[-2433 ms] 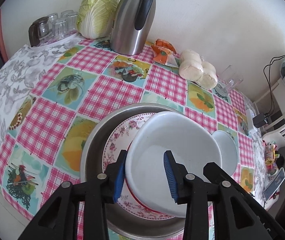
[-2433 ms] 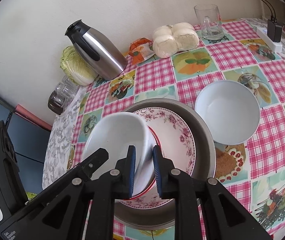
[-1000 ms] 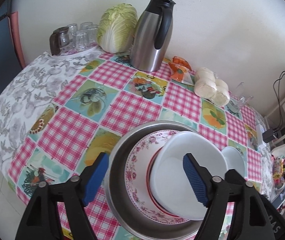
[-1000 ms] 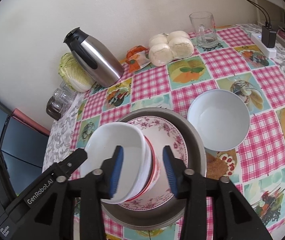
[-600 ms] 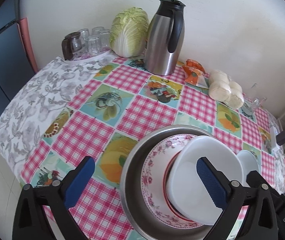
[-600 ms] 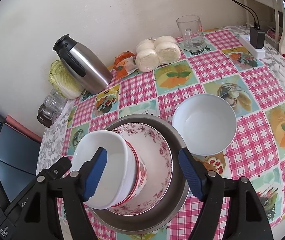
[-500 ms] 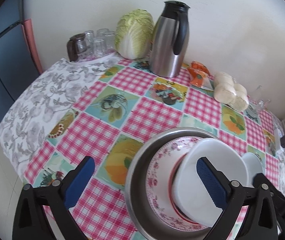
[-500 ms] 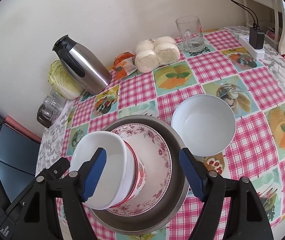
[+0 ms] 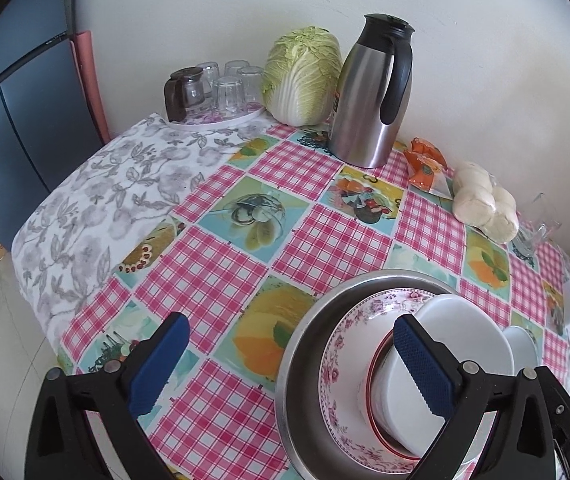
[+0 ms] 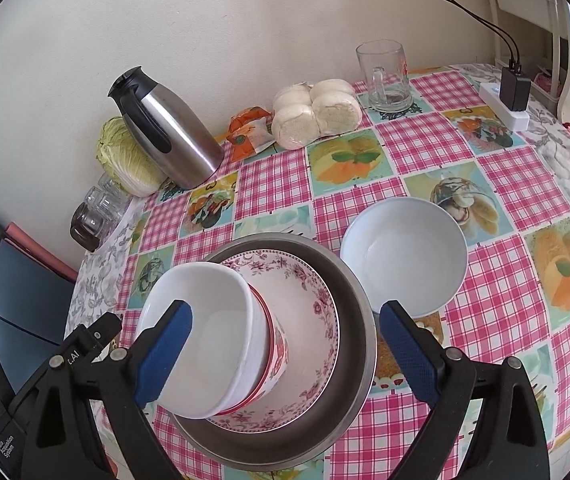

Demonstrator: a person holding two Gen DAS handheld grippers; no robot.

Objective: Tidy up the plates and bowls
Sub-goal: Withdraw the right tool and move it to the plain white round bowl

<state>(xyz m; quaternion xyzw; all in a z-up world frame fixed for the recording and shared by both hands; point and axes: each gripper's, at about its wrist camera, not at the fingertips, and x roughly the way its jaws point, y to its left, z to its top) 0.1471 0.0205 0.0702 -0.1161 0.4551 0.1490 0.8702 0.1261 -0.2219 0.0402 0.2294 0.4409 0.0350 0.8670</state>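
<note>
Stacking: a white bowl (image 10: 201, 336) sits nested in a red-banded bowl (image 10: 275, 354), on a floral-rimmed plate (image 10: 317, 304), inside a round steel basin (image 10: 359, 320), at 6 o'clock on the bench (image 10: 497, 308) in the right wrist view.
Second bowl: a plain white bowl (image 10: 403, 256), smooth and glossy, stands alone on the cloth just beside the basin at its 2 o'clock.
Left gripper (image 9: 289, 364): jaws wide, just opened further, nothing pressed; its right blue ribbed pad overlaps the white bowl in view, the left pad is over the bare cloth.
Right gripper (image 10: 285, 350): jaws wide, just been opening; the nested bowls show between them, and neither pad presses them.
Bench cover: glossy pink-check oilcloth with fruit panels; a grey floral cloth (image 9: 97, 200) covers the 9 o'clock end.
Back edge: a brushed-steel jug (image 9: 369, 96), a napa cabbage (image 9: 301, 76), a tray of upturned glasses (image 9: 221, 92), an orange packet (image 9: 425, 164), bagged buns (image 9: 485, 200) and a glass mug (image 10: 385, 76) line the wall from 10 to 1 o'clock.
Open room: in the left wrist view, bare oilcloth lies between the basin and the back row.
</note>
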